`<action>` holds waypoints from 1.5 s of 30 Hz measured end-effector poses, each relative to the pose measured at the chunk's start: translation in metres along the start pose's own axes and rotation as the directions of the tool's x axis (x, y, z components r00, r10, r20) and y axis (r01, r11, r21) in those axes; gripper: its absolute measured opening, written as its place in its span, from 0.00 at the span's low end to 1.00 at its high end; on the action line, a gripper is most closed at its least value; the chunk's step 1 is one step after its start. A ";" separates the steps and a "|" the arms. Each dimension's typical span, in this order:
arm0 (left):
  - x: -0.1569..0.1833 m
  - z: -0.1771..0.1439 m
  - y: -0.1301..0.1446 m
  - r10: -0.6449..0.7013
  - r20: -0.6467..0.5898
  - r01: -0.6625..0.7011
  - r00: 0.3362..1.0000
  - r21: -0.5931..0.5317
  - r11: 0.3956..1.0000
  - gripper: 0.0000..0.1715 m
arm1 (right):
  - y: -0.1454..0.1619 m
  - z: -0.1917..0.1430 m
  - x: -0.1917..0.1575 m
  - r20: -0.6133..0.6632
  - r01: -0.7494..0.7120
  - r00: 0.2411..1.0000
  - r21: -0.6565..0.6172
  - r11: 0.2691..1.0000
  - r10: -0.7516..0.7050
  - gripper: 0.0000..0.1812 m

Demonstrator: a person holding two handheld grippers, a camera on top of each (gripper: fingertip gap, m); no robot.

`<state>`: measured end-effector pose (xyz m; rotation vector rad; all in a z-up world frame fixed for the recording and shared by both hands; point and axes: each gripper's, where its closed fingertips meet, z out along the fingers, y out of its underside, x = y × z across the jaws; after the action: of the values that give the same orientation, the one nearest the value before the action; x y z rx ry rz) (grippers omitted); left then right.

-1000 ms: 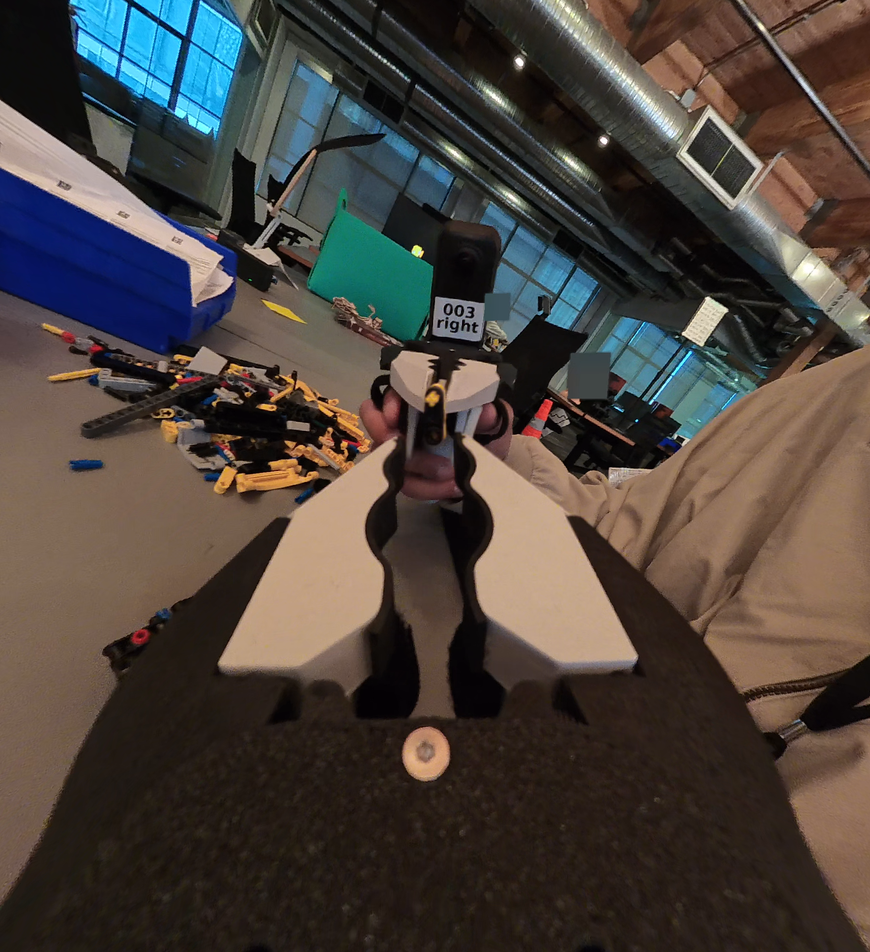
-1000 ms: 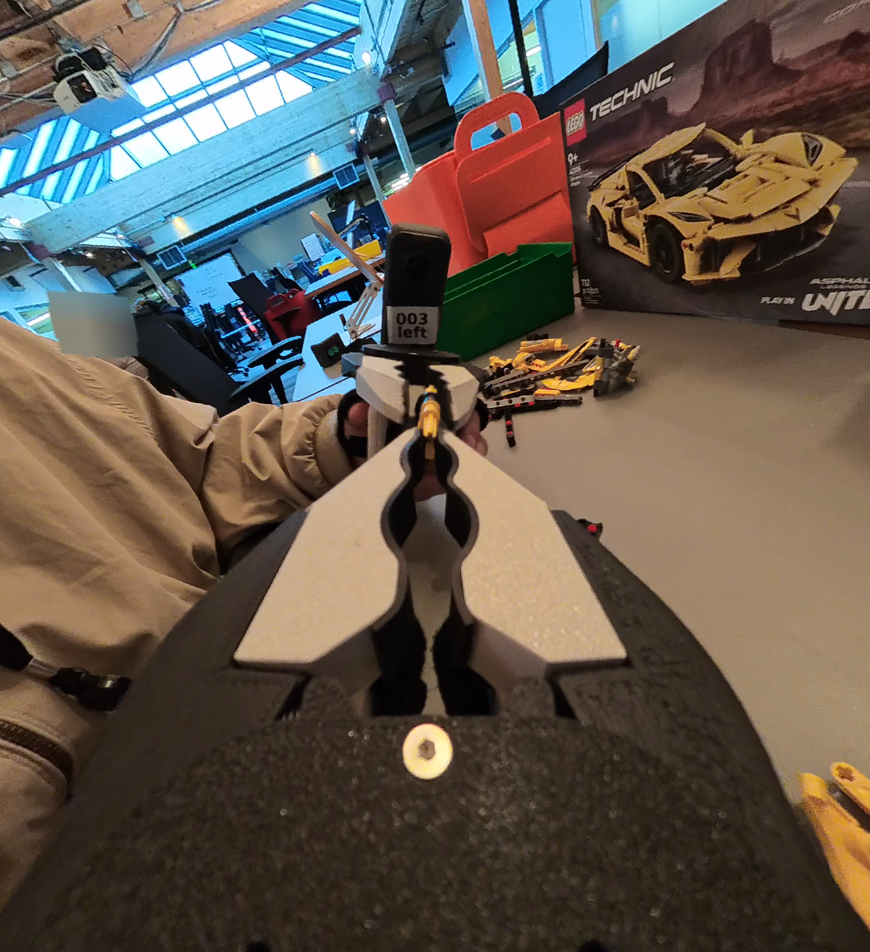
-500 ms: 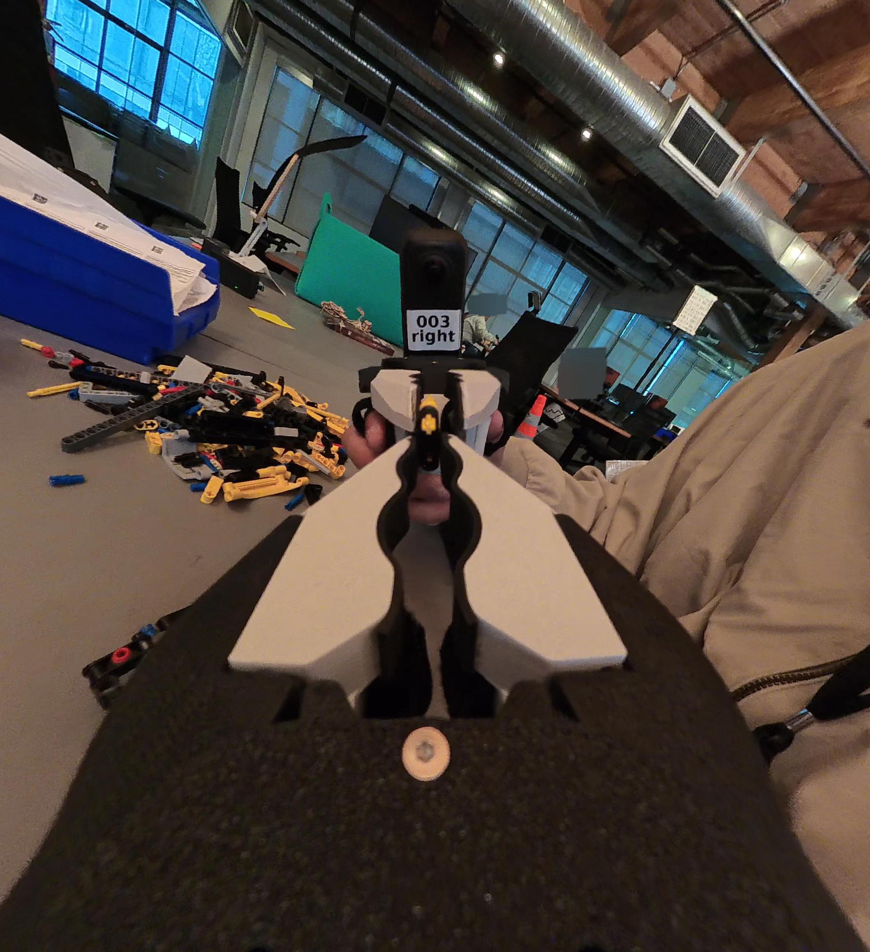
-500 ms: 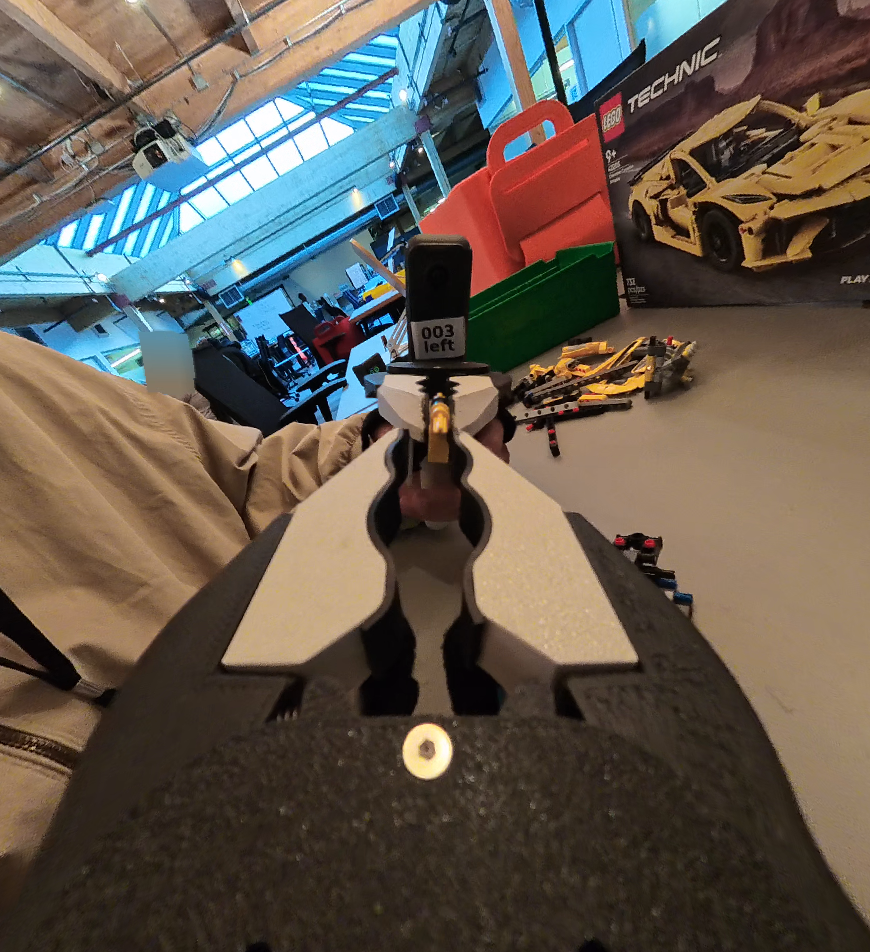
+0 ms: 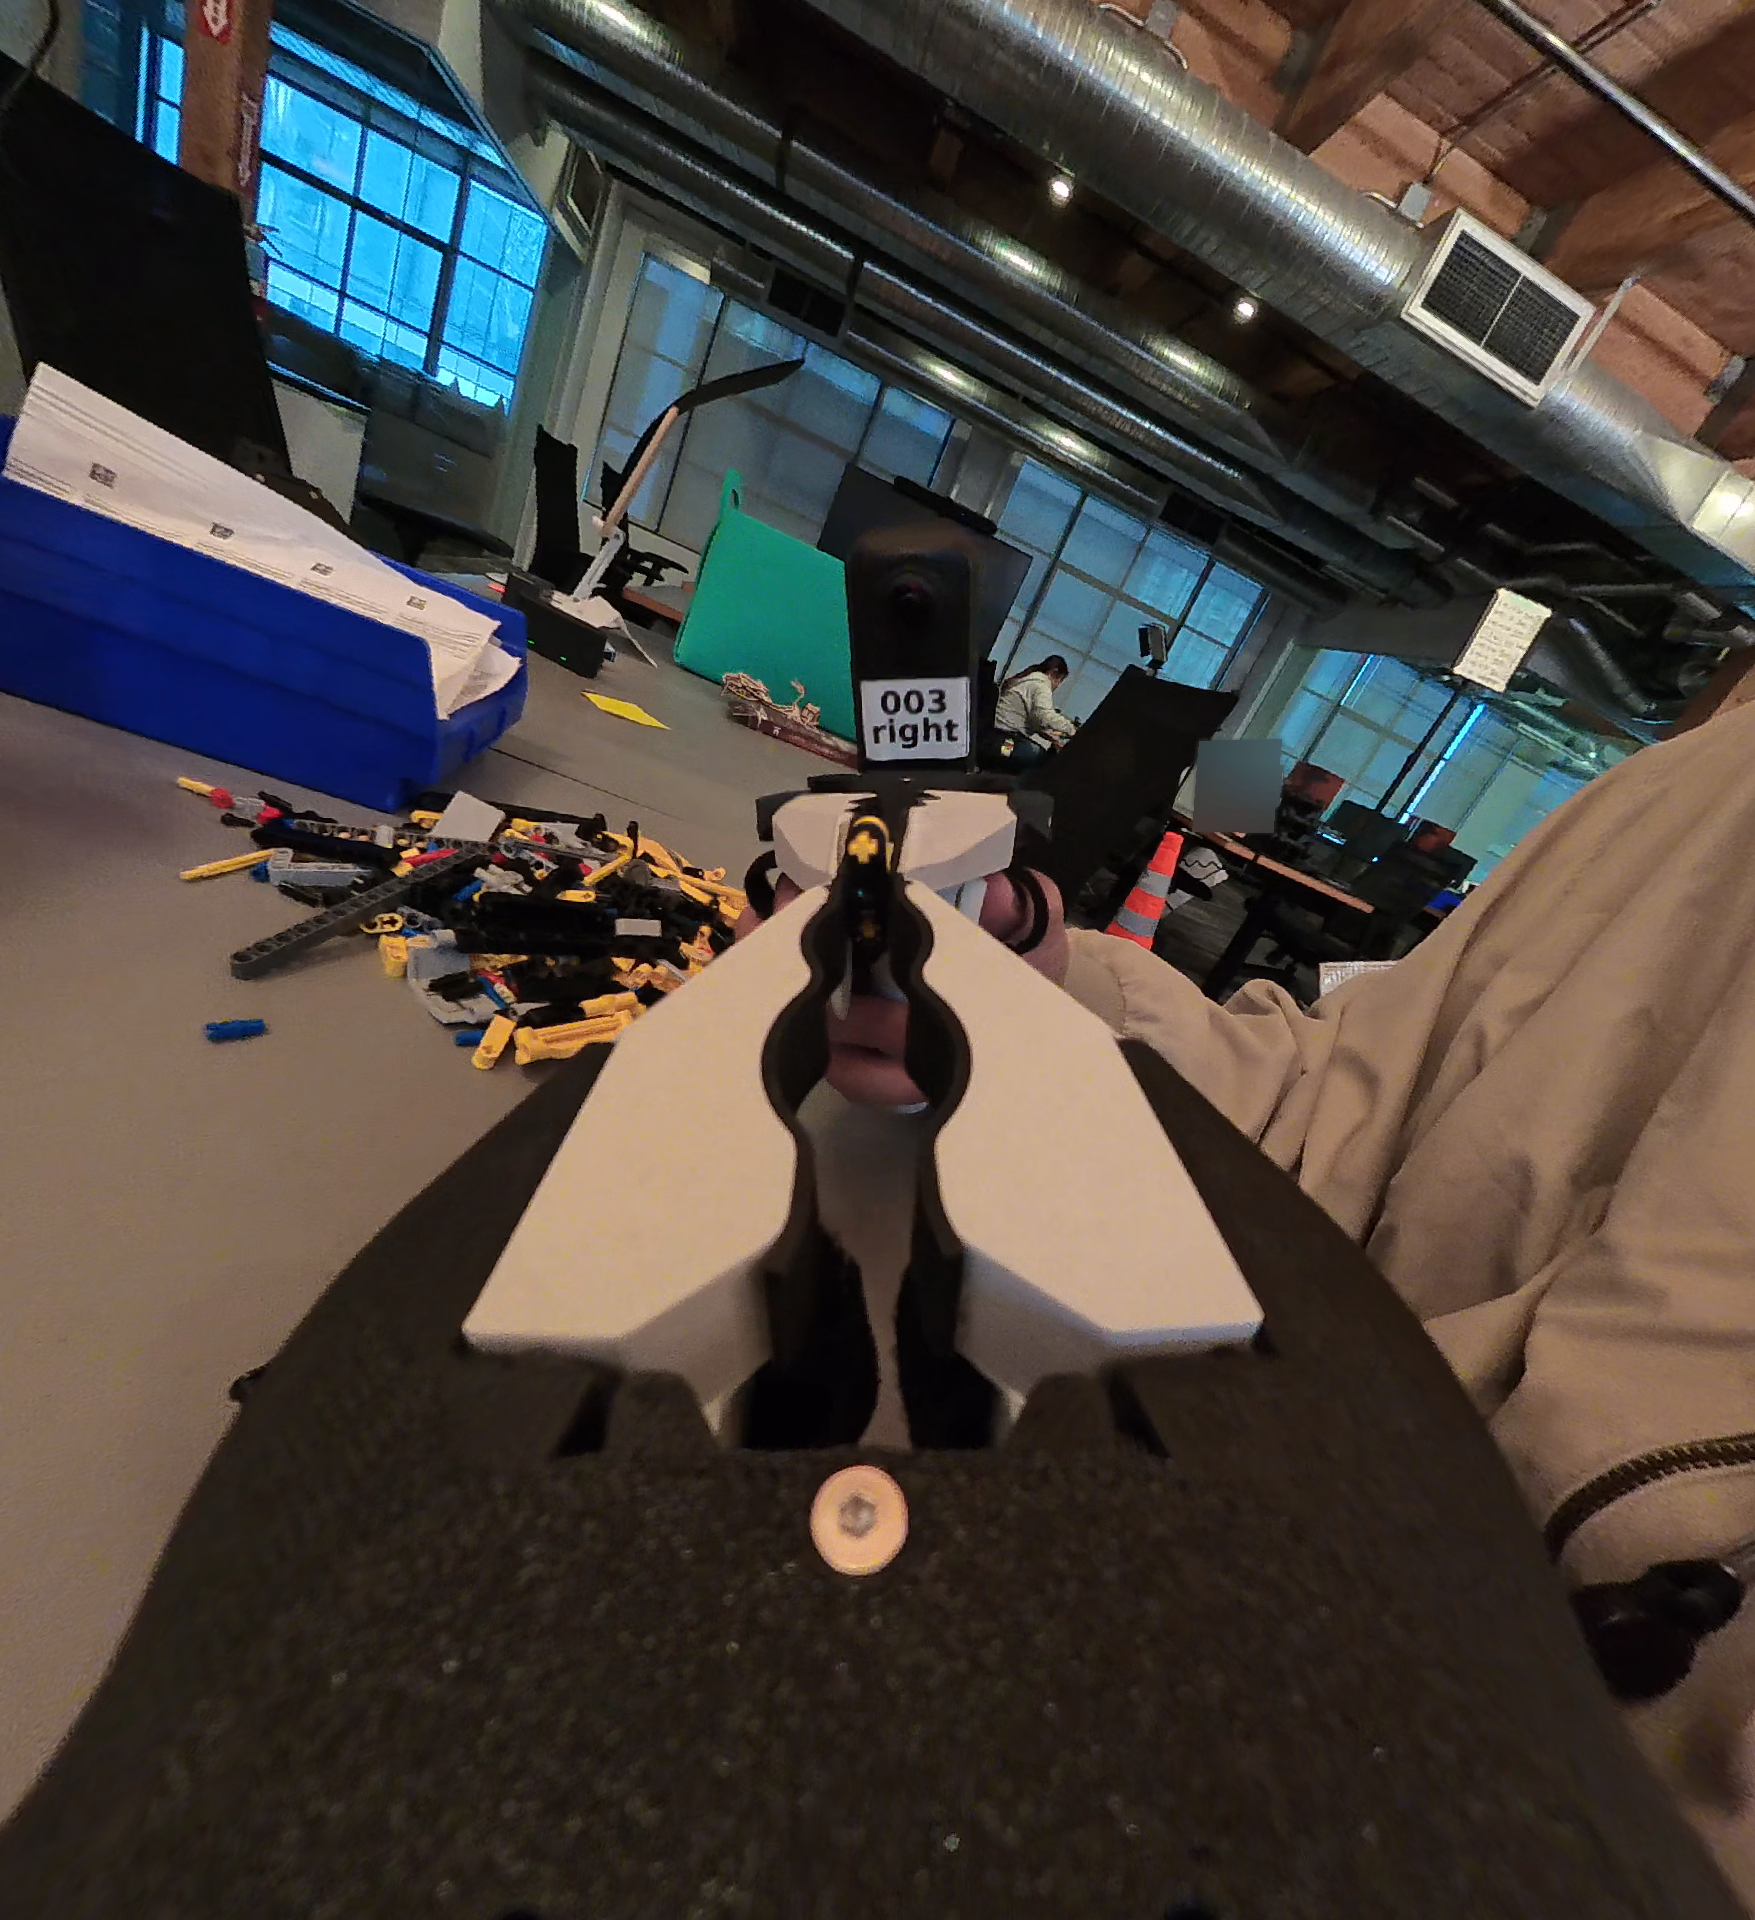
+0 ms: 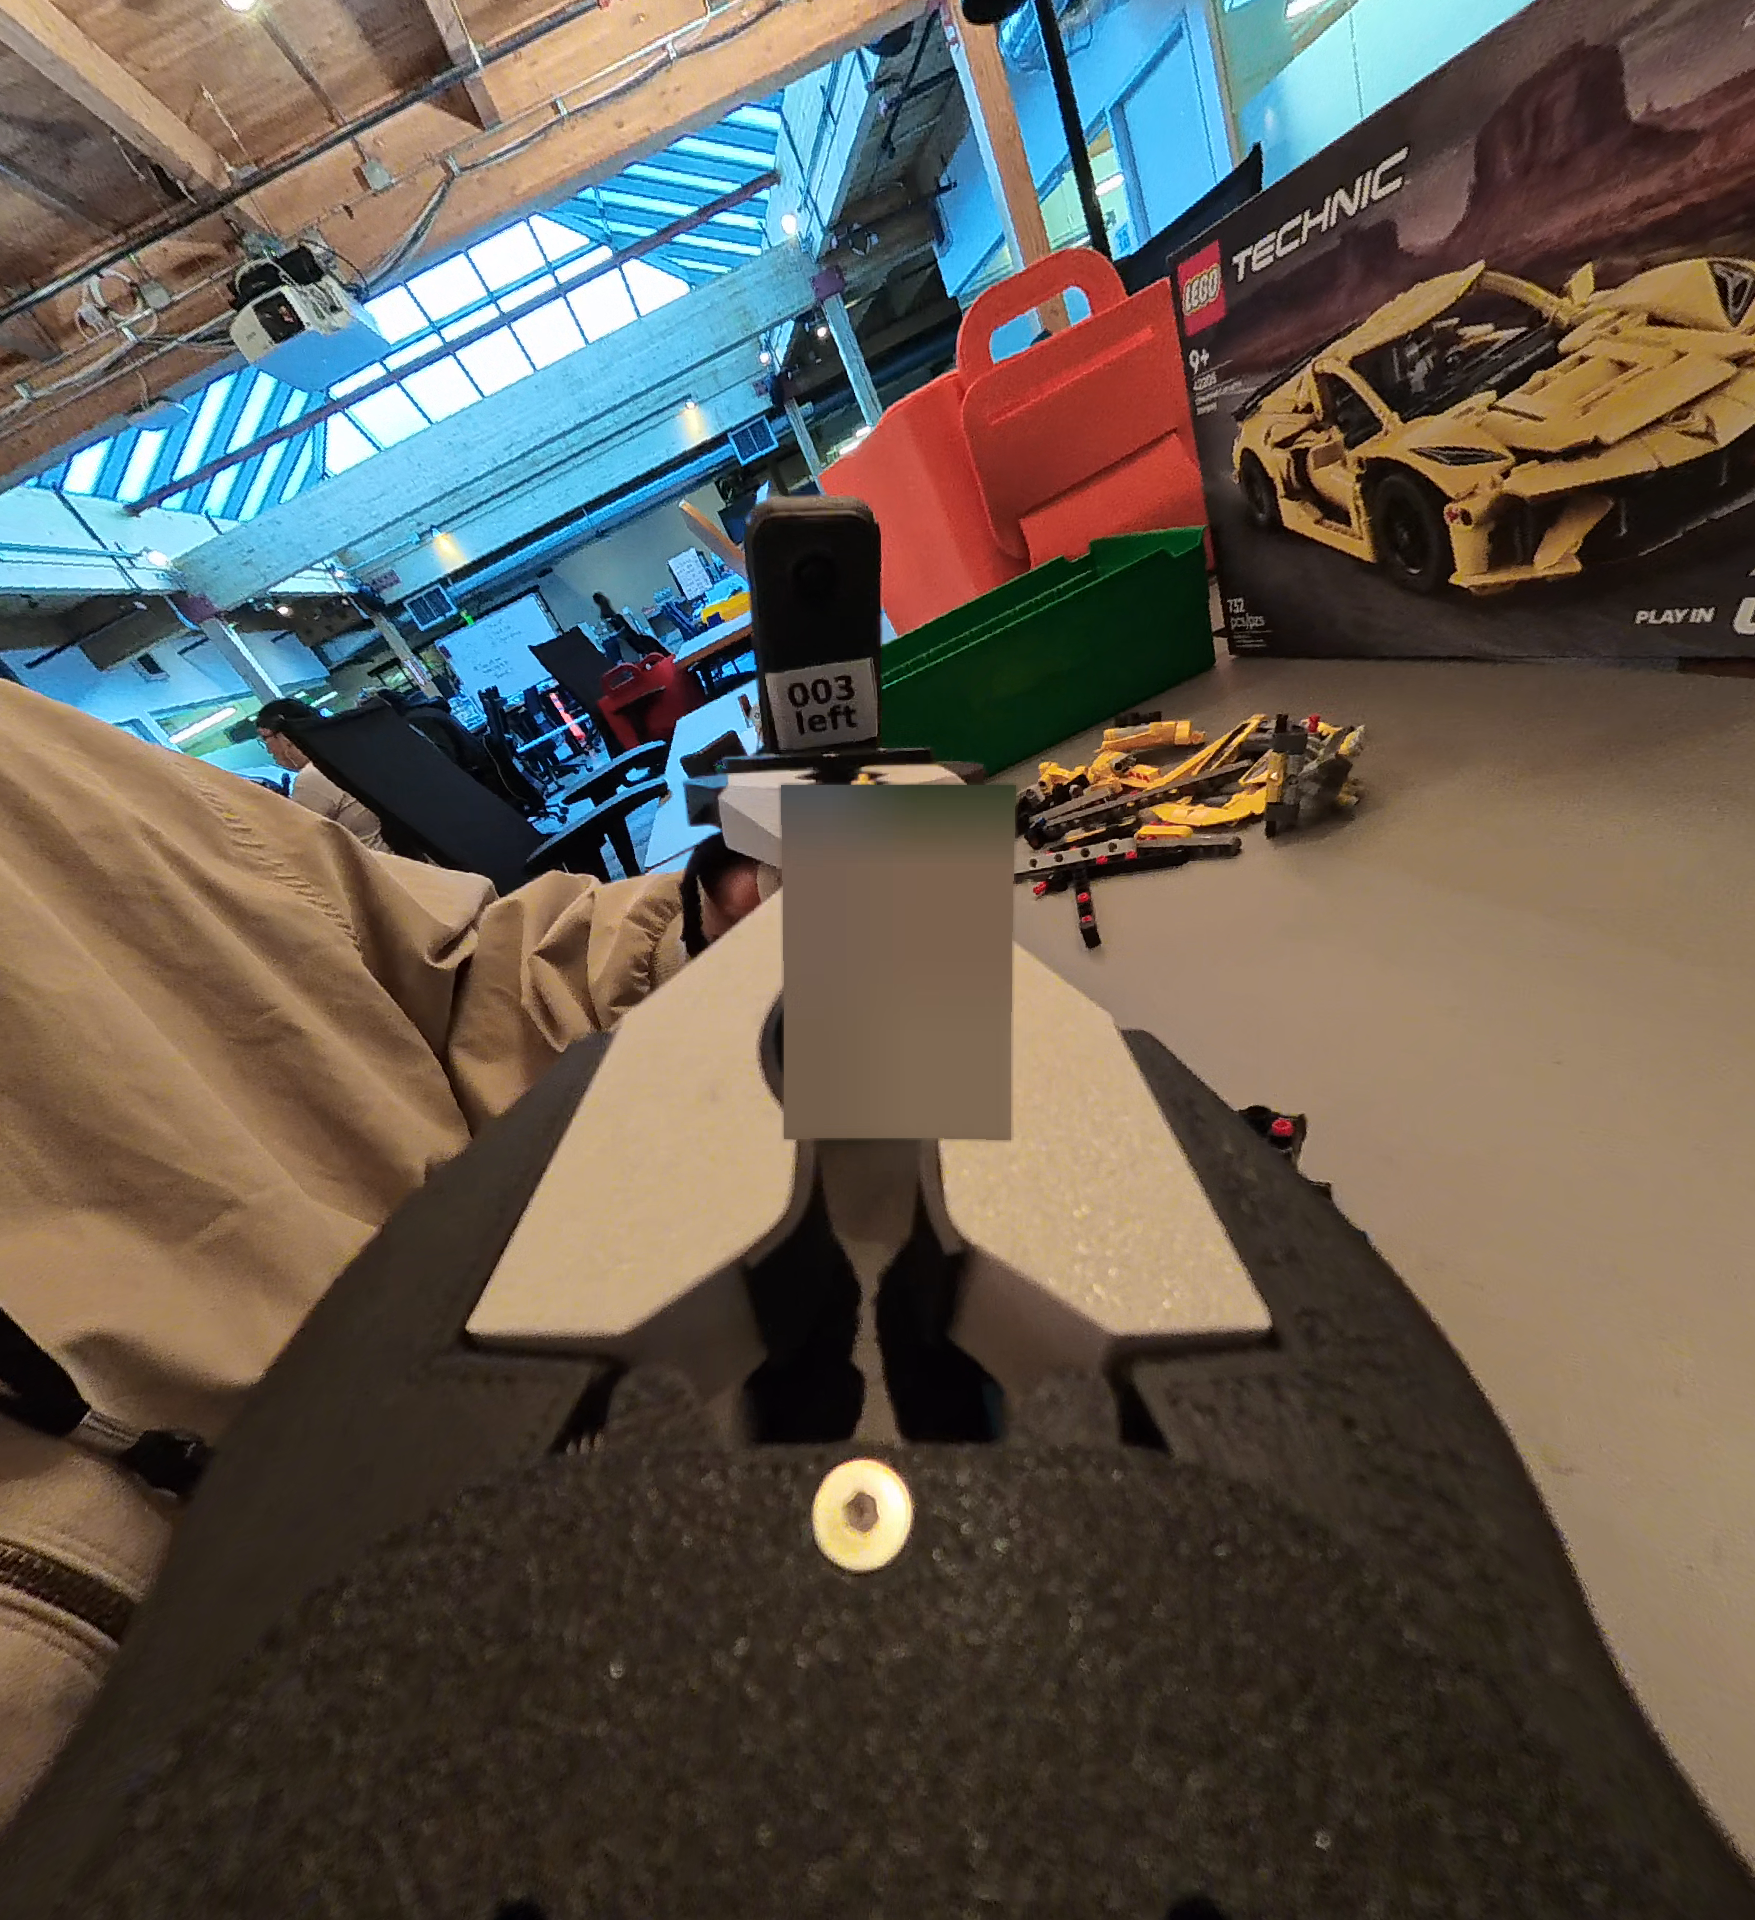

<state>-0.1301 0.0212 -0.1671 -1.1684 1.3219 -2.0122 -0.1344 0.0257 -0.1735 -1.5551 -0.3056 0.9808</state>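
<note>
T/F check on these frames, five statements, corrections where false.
1. The blue bin holds white papers. True.
2. The green bin sits in front of the orange bag. True.
3. The box pictures a red car. False: a yellow one.
4. The left gripper and right gripper point away from each other. False: they face tip to tip.
5. The pile of loose pieces lies inside the blue bin. False: it is on the table beside it.
</note>
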 end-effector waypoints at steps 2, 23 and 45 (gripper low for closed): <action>0.000 0.000 -0.001 -0.025 -0.011 0.025 1.000 0.009 1.000 0.03 | 0.000 -0.001 0.001 -0.005 0.011 1.000 -0.007 1.000 -0.011 0.03; -0.020 -0.012 -0.004 -0.008 0.063 0.007 0.998 0.015 1.000 0.04 | 0.024 -0.166 0.142 -0.687 -0.082 0.661 -0.465 0.882 -0.301 0.14; -0.010 -0.002 0.028 -0.056 0.004 0.056 0.998 -0.144 0.988 0.04 | 0.022 -0.013 0.012 -0.065 0.048 0.996 -0.186 0.981 -0.061 0.12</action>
<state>-0.1283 0.0177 -0.1968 -1.2830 1.4714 -1.9829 -0.1248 0.0196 -0.1993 -1.7367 -0.3963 0.8723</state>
